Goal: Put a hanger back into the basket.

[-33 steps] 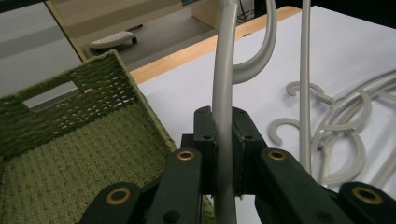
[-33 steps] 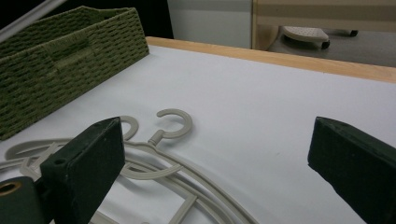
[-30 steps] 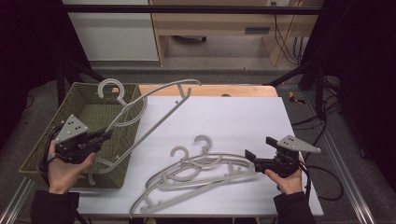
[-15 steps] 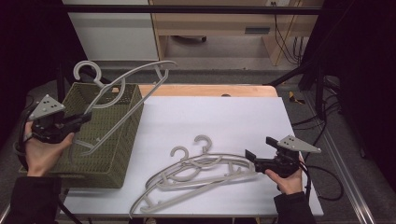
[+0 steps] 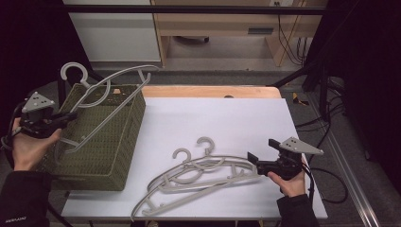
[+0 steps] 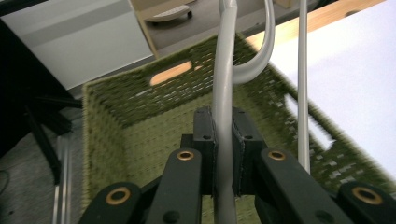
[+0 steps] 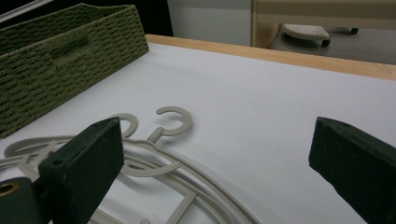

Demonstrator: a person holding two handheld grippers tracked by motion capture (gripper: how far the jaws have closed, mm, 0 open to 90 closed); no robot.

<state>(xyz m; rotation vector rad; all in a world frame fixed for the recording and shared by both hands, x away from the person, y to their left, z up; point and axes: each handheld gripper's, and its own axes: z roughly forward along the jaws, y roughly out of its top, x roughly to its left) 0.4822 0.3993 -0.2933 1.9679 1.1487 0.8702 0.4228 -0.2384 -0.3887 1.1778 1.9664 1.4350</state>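
The left gripper (image 5: 66,117) has its jaws clamped on the lower bar of a grey hanger (image 5: 111,85), held above the green woven basket (image 5: 118,142) at the worktop's (image 5: 227,113) nine o'clock side; the hanger's long axis rises from the jaws toward one o'clock, hook uppermost at the far rim, so the coming move looks like a drop straight into the basket; the right gripper (image 5: 253,160), jaws wide apart and empty, rests at the three o'clock end of the hanger pile (image 5: 198,175), nearer it than the left.
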